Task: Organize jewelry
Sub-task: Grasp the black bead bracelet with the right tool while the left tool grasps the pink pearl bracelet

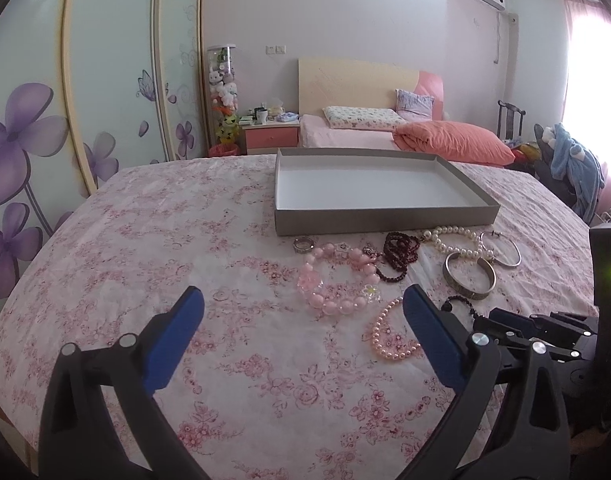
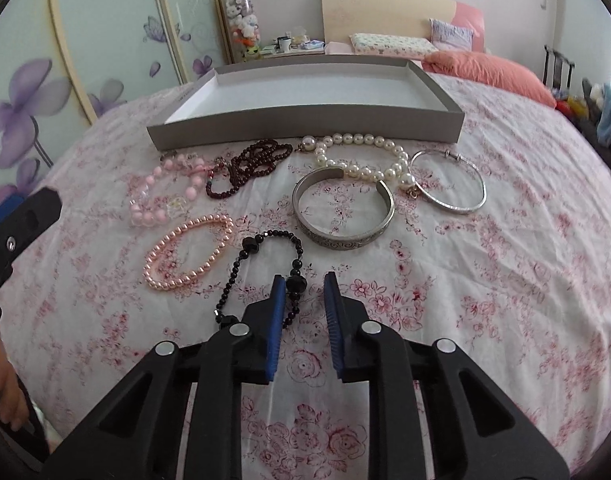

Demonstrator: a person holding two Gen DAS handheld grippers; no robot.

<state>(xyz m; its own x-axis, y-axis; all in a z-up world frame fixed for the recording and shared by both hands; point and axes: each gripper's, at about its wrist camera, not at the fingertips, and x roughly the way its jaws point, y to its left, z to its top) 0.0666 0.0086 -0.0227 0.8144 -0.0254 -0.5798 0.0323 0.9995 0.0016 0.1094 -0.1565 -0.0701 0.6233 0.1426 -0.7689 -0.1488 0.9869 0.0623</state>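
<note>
Jewelry lies on a floral cloth before an empty grey tray (image 2: 305, 124), also in the left wrist view (image 1: 385, 214). In the right wrist view: black bead bracelet (image 2: 265, 264), peach pearl bracelet (image 2: 185, 252), wide silver cuff (image 2: 343, 236), thin silver bangle (image 2: 449, 184), white pearl necklace (image 2: 361, 160), dark red beads (image 2: 249, 168), pink bead necklace (image 2: 161, 196). My right gripper (image 2: 304, 284) is partly open, its tips around the near end of the black bracelet. My left gripper (image 1: 303, 300) is wide open above the cloth, near the pink bead necklace (image 1: 337, 284) and peach bracelet (image 1: 389, 336).
A small silver ring (image 1: 304, 245) lies near the tray's front left corner. The table's left edge drops toward a flower-printed wardrobe (image 1: 33, 140). A bed with an orange duvet (image 1: 453, 140) stands behind. The right gripper's body (image 1: 545, 332) shows at the left wrist view's right.
</note>
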